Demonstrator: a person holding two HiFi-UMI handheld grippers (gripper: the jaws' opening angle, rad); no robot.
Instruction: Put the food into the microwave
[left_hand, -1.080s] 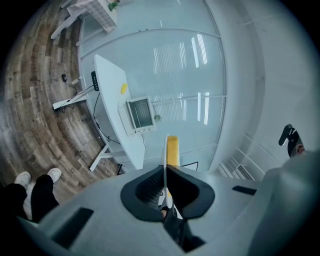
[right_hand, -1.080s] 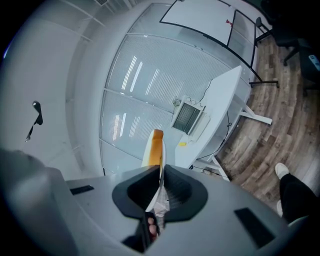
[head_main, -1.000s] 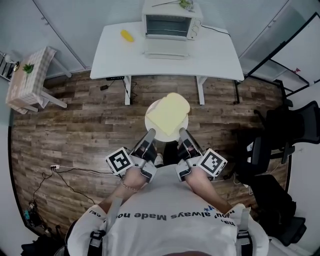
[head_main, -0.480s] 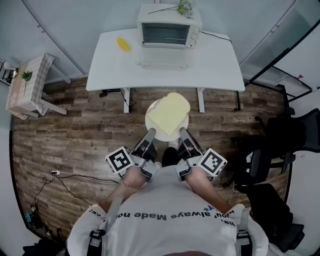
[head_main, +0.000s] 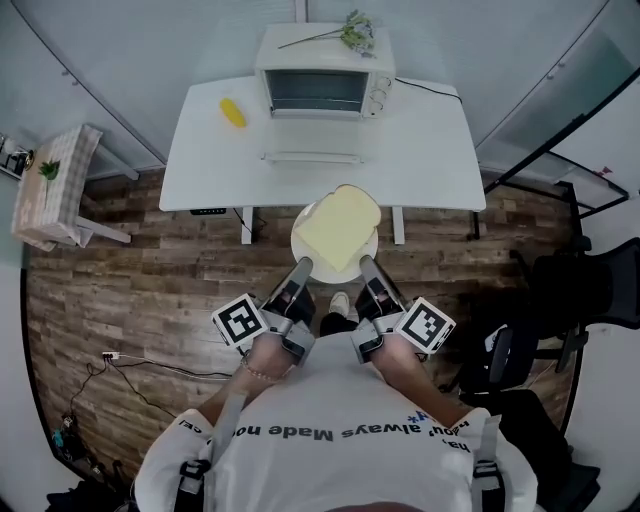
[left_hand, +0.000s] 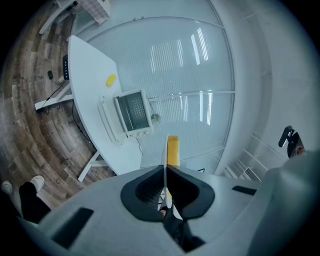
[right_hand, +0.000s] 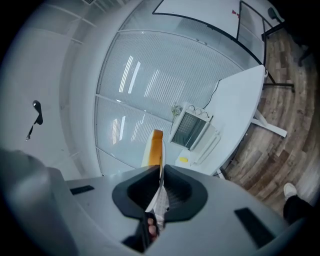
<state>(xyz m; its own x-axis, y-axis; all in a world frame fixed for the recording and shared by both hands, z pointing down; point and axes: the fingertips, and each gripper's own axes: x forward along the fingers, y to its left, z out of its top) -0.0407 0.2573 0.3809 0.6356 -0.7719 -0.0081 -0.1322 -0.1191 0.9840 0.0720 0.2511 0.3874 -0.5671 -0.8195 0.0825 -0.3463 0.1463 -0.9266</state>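
A white plate (head_main: 312, 236) carrying a pale yellow slice of bread (head_main: 338, 226) hangs above the wooden floor, in front of the white table (head_main: 420, 150). My left gripper (head_main: 302, 266) is shut on the plate's near left rim and my right gripper (head_main: 366, 264) is shut on its near right rim. On the table's far side stands the white microwave (head_main: 322, 73) with its door (head_main: 312, 157) folded down open. In the left gripper view the plate (left_hand: 165, 160) shows edge-on between the shut jaws, with the bread (left_hand: 172, 148) behind it. The right gripper view shows the same plate (right_hand: 161, 167), bread (right_hand: 156, 145) and the microwave (right_hand: 192, 128).
A yellow food item (head_main: 231, 111) lies on the table left of the microwave, and a flower sprig (head_main: 350, 30) lies on its top. A small cloth-covered side table (head_main: 52, 186) stands at left, black chairs (head_main: 590, 285) at right, cables (head_main: 115, 355) on the floor.
The table and microwave have drawn nearer, the table's front edge now sitting just beyond the plate. Both grippers keep the same hold on the plate.
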